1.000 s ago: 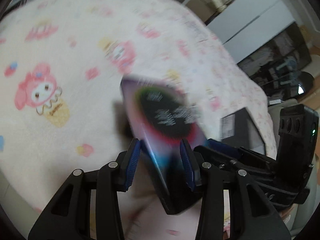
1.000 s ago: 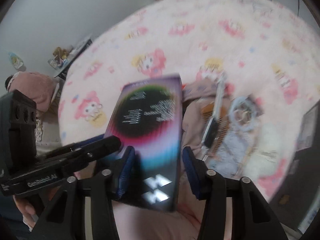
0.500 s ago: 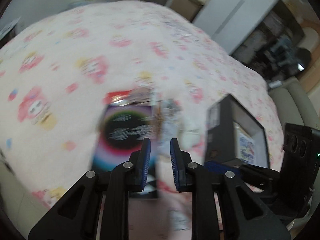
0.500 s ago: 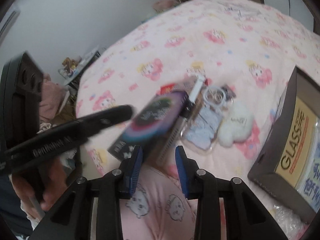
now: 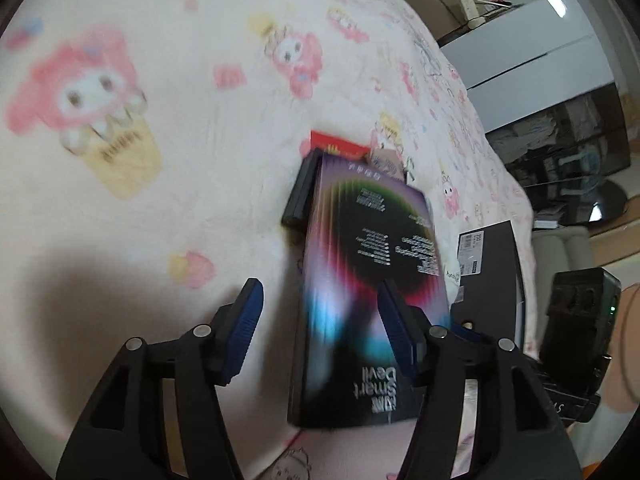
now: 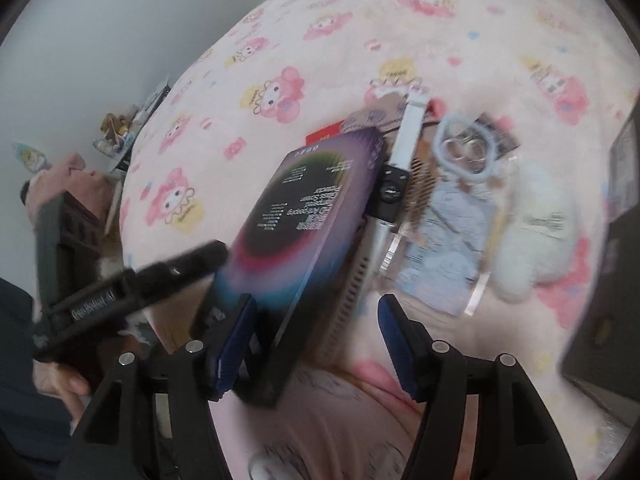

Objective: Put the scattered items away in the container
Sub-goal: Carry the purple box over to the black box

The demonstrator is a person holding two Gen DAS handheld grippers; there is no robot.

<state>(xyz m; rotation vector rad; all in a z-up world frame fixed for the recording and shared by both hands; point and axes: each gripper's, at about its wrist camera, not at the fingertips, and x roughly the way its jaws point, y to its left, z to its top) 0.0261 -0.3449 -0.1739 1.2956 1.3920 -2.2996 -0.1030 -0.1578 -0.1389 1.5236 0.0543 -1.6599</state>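
The left gripper hangs over a bed covered by a pink blanket printed with cartoon figures. Its blue-padded fingers stand spread and are opening. A flat box with a purple, black and rainbow face lies tilted between them; the right pad overlaps the box's edge in the picture, the left pad stands clear of it, and the blur hides whether any pad touches.

In the right wrist view the right gripper is also spread and opening. The same box slants up from beside its left finger, close to that pad, while the right finger is well apart from it. Contact cannot be judged here either.

Behind the box lies a heap of small things: a red packet, a watch with a pale strap, a light-blue ring lying on a clear phone case, and a white fluffy toy just beside the case. A comb-like toothed edge shows under the box.

A dark cardboard container with a white label stands to the right of the box in the left view, and its edge shows at the far right of the right view. The box is outside the container, on the heap near the foot of the frame.

The other gripper's black body crosses the lower left of the right view, held by a hand.
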